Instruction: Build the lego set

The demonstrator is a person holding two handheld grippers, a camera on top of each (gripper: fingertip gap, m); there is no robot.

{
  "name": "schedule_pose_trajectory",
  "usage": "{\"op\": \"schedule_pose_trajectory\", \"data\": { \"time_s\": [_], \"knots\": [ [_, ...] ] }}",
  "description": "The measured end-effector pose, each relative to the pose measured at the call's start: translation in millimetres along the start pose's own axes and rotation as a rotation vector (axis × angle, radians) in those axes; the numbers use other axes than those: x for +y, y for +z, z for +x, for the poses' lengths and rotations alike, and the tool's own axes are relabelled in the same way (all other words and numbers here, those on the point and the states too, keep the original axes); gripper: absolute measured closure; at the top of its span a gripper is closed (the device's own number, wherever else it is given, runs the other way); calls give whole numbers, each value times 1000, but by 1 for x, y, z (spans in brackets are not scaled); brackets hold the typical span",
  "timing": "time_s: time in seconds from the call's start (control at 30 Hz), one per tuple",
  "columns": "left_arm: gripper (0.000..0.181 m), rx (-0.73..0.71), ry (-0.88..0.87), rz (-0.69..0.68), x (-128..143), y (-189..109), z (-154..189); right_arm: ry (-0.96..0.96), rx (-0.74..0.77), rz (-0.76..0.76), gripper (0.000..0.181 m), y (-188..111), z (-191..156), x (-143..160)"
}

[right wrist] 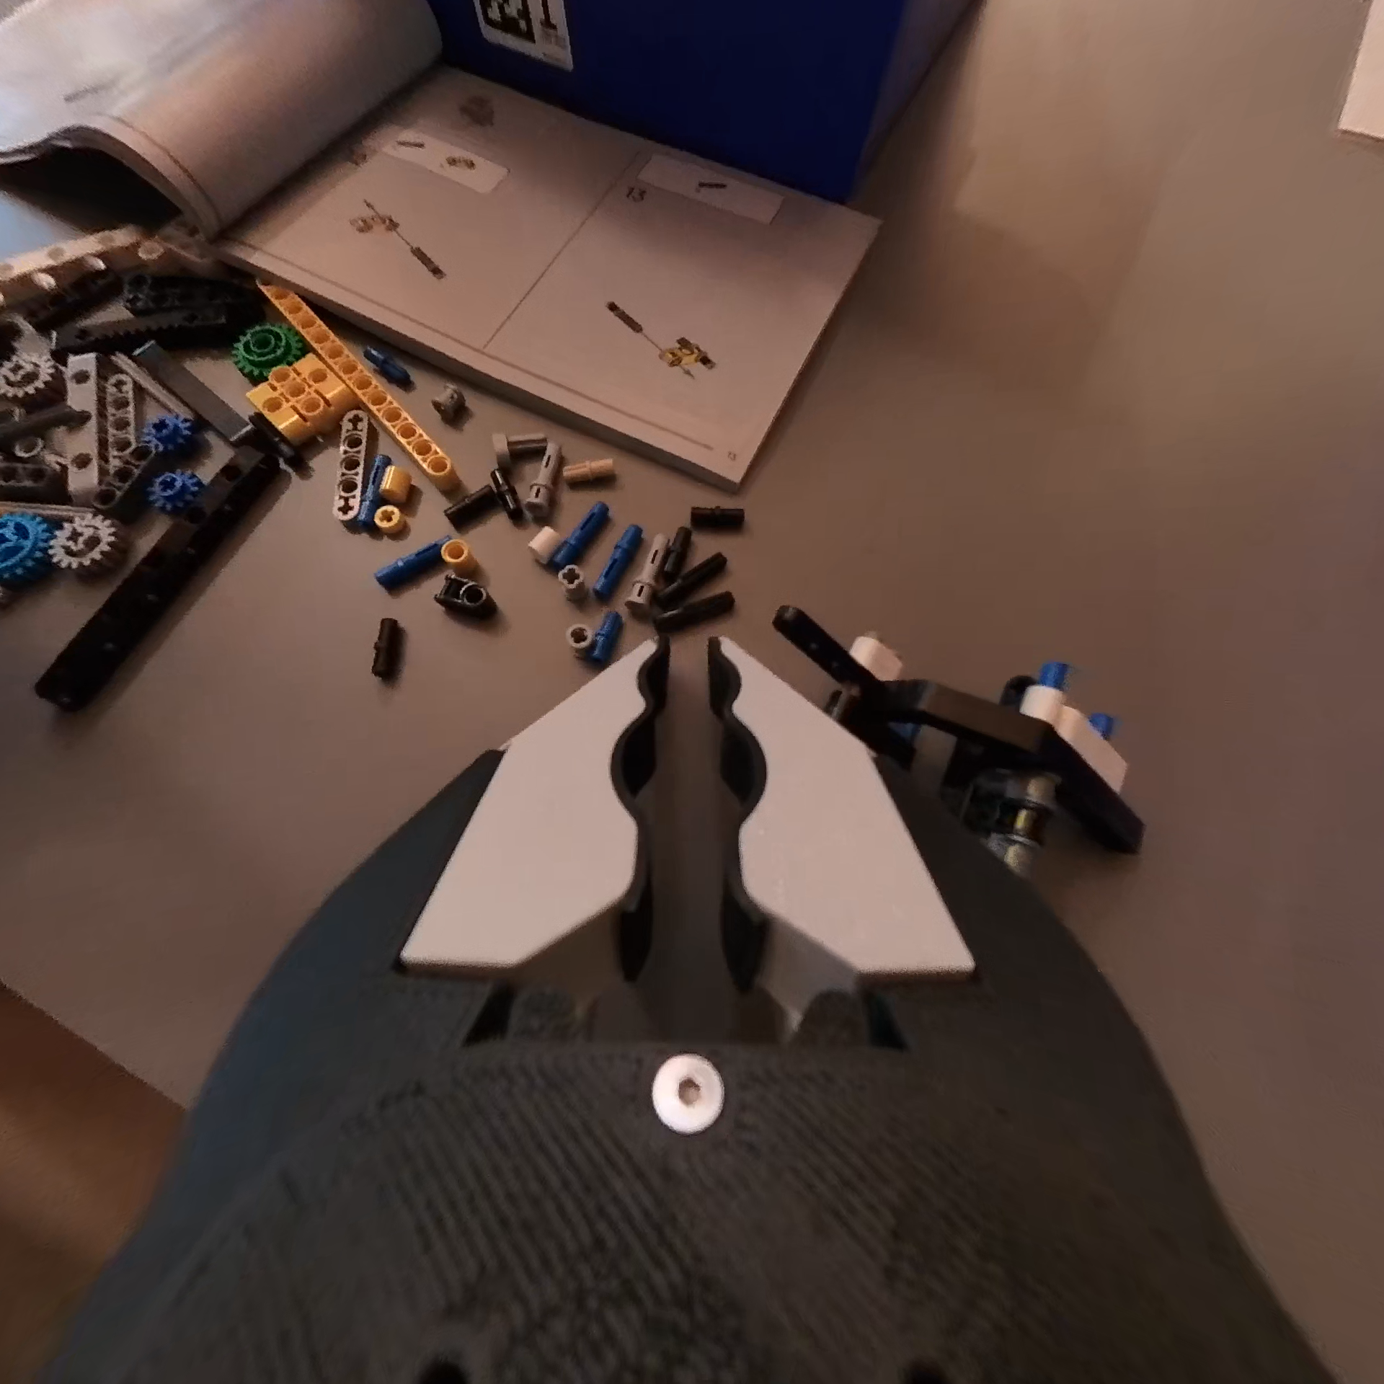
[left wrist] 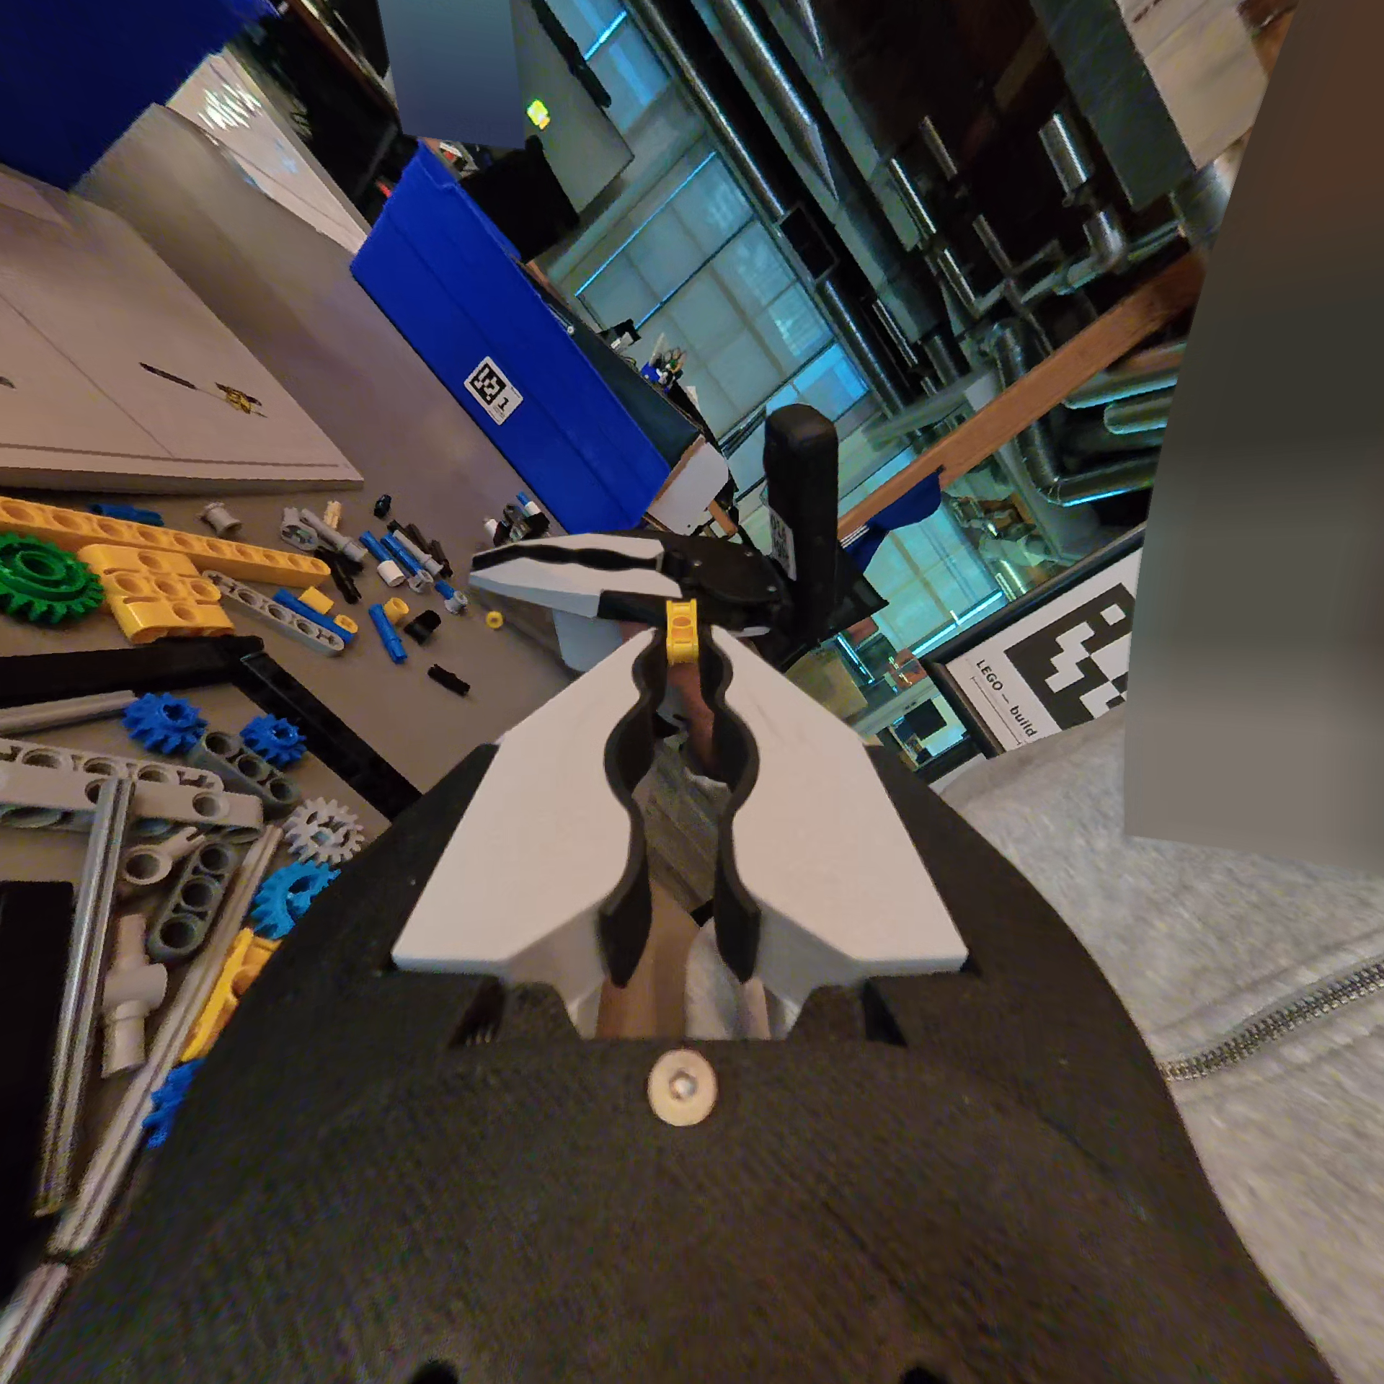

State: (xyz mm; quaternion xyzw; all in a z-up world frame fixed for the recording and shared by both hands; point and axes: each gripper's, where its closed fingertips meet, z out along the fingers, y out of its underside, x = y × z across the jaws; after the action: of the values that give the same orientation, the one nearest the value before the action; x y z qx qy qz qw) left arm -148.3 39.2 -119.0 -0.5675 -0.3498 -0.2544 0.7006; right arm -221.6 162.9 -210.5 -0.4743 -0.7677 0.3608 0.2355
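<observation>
My left gripper point(left wrist: 681, 636) is shut on a small yellow connector piece point(left wrist: 681, 630) and holds it up in the air, tilted away from the table. The right gripper point(left wrist: 569, 573) shows beyond it in the left wrist view. In the right wrist view my right gripper point(right wrist: 687, 644) is open and empty, low over the grey table, its tips just short of a cluster of black pins point(right wrist: 693, 592). A partly built black assembly point(right wrist: 973, 730) with white and blue pieces lies on the table right of its fingers. Loose pins point(right wrist: 580, 535), beams and gears lie ahead.
An open instruction booklet point(right wrist: 569, 284) lies at the back, with a blue bin point(right wrist: 711, 75) behind it. Yellow beams point(right wrist: 359, 374), a green gear point(right wrist: 266, 352), blue gears point(right wrist: 172, 490) and black beams point(right wrist: 150, 577) fill the left. A person's grey sleeve point(left wrist: 1198, 973) shows at right. One gripper's finger ends stand about 15 cm off the other's. The left tips stand about 12 cm off the green gear point(right wrist: 266, 352). It turns up in the left wrist view point(left wrist: 52, 574) as well.
</observation>
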Motion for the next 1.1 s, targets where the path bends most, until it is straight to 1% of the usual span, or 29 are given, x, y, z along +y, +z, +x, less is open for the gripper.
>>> {"op": "schedule_pose_trajectory", "data": {
  "time_s": [0.23,0.37,0.57,0.63,0.77,0.87,0.93,1.03,1.1],
  "knots": [
    [174,0,-4,-2,1,0,0,-14,6,-6,171,8,-3,-5],
    [174,1,-5,-5,1,1,0,-27,14,-33,167,12,-4,-2],
    [174,2,-9,-6,1,0,-1,1,-30,-35,165,11,-6,-2],
    [174,0,-8,-4,1,0,-1,14,-62,-4,168,4,-9,-3],
    [174,-13,0,3,-2,-2,-4,41,-177,67,166,-22,-19,-7],
    [174,-21,-3,6,-2,-2,-7,44,-178,56,161,-34,-14,0],
    [174,-21,-6,5,-2,-1,-7,44,-176,35,158,-35,-14,6],
    [174,-25,-2,-4,1,0,-8,48,-202,-19,156,-32,-23,14],
    [174,-28,0,-9,2,1,-8,16,-160,-57,157,-29,-21,19]
  ]
}}
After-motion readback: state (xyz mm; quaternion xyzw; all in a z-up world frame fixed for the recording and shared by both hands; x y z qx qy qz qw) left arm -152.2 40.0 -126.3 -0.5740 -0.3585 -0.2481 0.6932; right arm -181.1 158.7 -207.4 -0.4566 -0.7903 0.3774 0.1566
